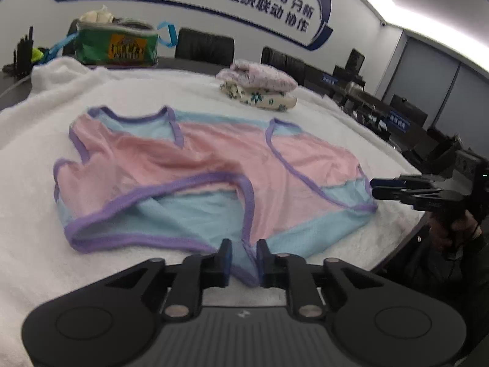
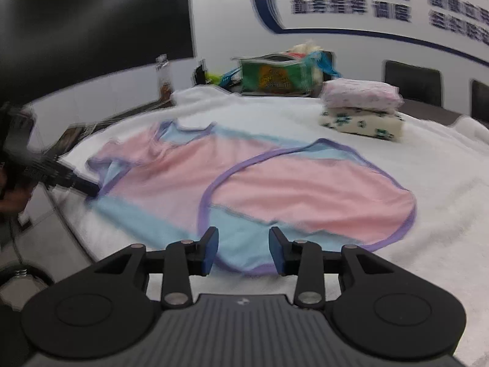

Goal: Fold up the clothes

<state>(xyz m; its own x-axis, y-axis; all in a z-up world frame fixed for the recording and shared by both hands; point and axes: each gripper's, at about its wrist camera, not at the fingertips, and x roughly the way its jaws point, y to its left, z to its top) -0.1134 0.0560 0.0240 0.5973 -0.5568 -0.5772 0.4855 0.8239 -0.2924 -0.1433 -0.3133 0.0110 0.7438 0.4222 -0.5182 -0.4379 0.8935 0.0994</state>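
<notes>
A pink and light-blue sleeveless garment point(image 1: 214, 165) with purple trim lies spread on the white towel-covered table point(image 1: 36, 116); it also shows in the right wrist view point(image 2: 275, 189). My left gripper point(image 1: 243, 260) has its fingers partly apart around the garment's near purple-trimmed edge, not closed on it. It appears in the right wrist view point(image 2: 91, 191) at the garment's left edge. My right gripper point(image 2: 243, 250) is open, its fingers straddling the garment's blue hem. In the left wrist view the right gripper point(image 1: 374, 188) sits at the garment's right corner.
A stack of two folded garments point(image 1: 259, 87) sits at the back of the towel, also in the right wrist view point(image 2: 362, 108). A green bag point(image 1: 116, 44) with blue straps stands behind. Black chairs point(image 1: 204, 46) line the far side. The table edge point(image 1: 406, 238) runs at right.
</notes>
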